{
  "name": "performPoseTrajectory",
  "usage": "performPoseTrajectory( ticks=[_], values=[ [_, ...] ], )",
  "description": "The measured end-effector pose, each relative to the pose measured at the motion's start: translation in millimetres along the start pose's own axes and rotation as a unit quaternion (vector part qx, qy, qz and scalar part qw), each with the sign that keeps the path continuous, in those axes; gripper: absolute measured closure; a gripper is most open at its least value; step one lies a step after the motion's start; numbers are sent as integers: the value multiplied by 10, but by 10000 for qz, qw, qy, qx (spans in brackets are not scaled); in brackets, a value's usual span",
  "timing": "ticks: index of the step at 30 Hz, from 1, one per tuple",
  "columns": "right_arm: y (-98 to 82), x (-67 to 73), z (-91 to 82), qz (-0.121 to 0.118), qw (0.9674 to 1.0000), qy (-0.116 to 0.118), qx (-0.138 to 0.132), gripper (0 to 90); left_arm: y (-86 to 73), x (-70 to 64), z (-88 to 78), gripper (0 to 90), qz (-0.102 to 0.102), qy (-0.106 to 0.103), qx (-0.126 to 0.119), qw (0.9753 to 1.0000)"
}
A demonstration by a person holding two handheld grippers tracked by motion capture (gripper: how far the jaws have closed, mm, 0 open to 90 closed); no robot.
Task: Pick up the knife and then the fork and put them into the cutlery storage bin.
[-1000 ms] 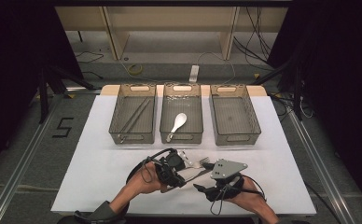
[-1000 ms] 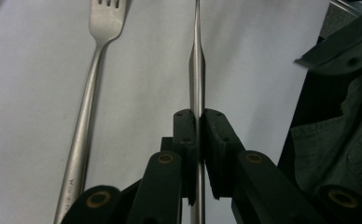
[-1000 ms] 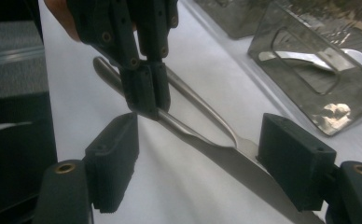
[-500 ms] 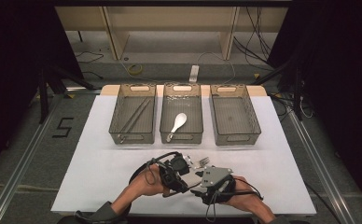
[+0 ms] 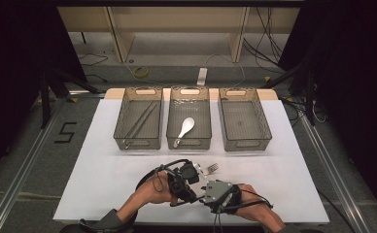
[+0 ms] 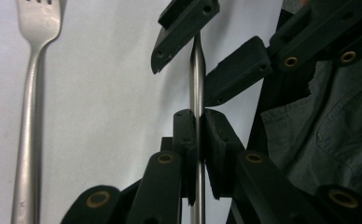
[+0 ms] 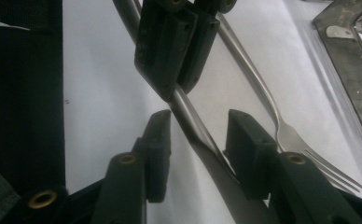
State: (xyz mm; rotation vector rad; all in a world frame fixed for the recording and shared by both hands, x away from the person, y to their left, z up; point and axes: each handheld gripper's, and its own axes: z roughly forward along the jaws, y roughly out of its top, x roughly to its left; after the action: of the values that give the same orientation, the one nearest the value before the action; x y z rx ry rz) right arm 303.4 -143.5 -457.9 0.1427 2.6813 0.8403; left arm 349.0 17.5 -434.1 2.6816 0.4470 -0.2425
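L gripper (image 6: 198, 126): jaws pinched tight on a thin metal handle (image 6: 197, 79), looks like cutlery, business end not visible. Handle ran straight up between its pads in the L gripper view.
R gripper (image 7: 198, 140): jaws part spread, had just been closing in. Same handle (image 7: 193, 126) lay slantwise in the gap, touching or v. close to one pad, other pad clear of it. Not a clamp yet.
Handle vs claws: L's grip sat further along the shaft, R's jaws straddled the stretch just beside L's tips. In the R gripper view L's jaws (image 7: 177, 46) were right above R's gap.
Fork (image 5: 213, 168): flat on white table sheet (image 5: 298, 160), just beside both grippers, loose, untouched. Tines pointed toward the trays.
Position: both hands near front edge of table, grippers (image 5: 186, 177) / (image 5: 211, 187) close together, nearly touching.
Trays: three grey ones in a row at the back. Left tray (image 5: 128, 99) had chopsticks (image 5: 140, 120), middle tray (image 5: 174, 102) a white spoon (image 5: 184, 128).
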Motion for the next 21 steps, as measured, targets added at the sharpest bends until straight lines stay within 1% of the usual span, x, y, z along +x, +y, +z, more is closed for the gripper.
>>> performPoseTrajectory(
  ticks=[2, 3, 5, 6, 7, 8, 10, 11, 12, 13, 14, 15, 17, 18, 19, 20, 21],
  values=[
    [4, 11, 9, -47, 10000, 15, -1, 648, 3, -16, 14, 830, -57, -37, -31, 10000],
    [6, 19, 13, -71, 10000, 34, 22, 656, 3, -8, 13, 830, 34, -31, 46, 10000],
    [10, 36, 21, -128, 9999, 23, 79, 666, 3, -11, 20, 830, 56, -42, 56, 10000],
    [13, 43, 27, -149, 9998, 18, 92, 672, 1, -18, 30, 830, -4, -57, 7, 10000],
    [16, 46, 31, -161, 9998, 36, 117, 679, 4, -4, 22, 830, 96, -57, 112, 9999],
    [17, 50, 35, -187, 9997, 25, 145, 687, 3, -9, 29, 830, 76, -64, 98, 9999],
    [16, 61, 39, -233, 9995, 100, 181, 709, 4, -5, 26, 830, 168, -79, 171, 9997],
    [17, 63, 43, -330, 9993, 93, 161, 720, 2, -7, 28, 830, 169, -91, 150, 9997],
    [17, 70, 43, -361, 9991, 115, 178, 732, 2, -5, 28, 830, 175, -108, 137, 9997],
    [16, 72, 44, -377, 9991, 86, 183, 742, 0, 1, 28, 829, 181, -125, 118, 9997],
    [12, 75, 44, -397, 9989, 105, 206, 750, -3, -1, 31, 829, 136, -160, 60, 9998],
    [7, 78, 44, -450, 9987, 139, 205, 761, -6, 1, 28, 828, 133, -186, 35, 9997],
    [5, 84, 45, -547, 9981, 197, 224, 792, -10, 9, 13, 824, 193, -210, 6, 9996],
    [1, 94, 52, -587, 9978, 193, 240, 807, -10, 11, 8, 821, 204, -208, 11, 9996],
    [-1, 100, 53, -620, 9977, 137, 236, 812, -13, 10, 8, 820, 197, -213, -10, 9996],
    [-1, 91, 49, -739, 9968, 163, 263, 815, -16, 13, 9, 819, 191, -237, -16, 9995],
    [1, 107, 50, -680, 9972, 212, 245, 819, -19, 16, 13, 818, 194, -279, -10, 9994]
  ],
)
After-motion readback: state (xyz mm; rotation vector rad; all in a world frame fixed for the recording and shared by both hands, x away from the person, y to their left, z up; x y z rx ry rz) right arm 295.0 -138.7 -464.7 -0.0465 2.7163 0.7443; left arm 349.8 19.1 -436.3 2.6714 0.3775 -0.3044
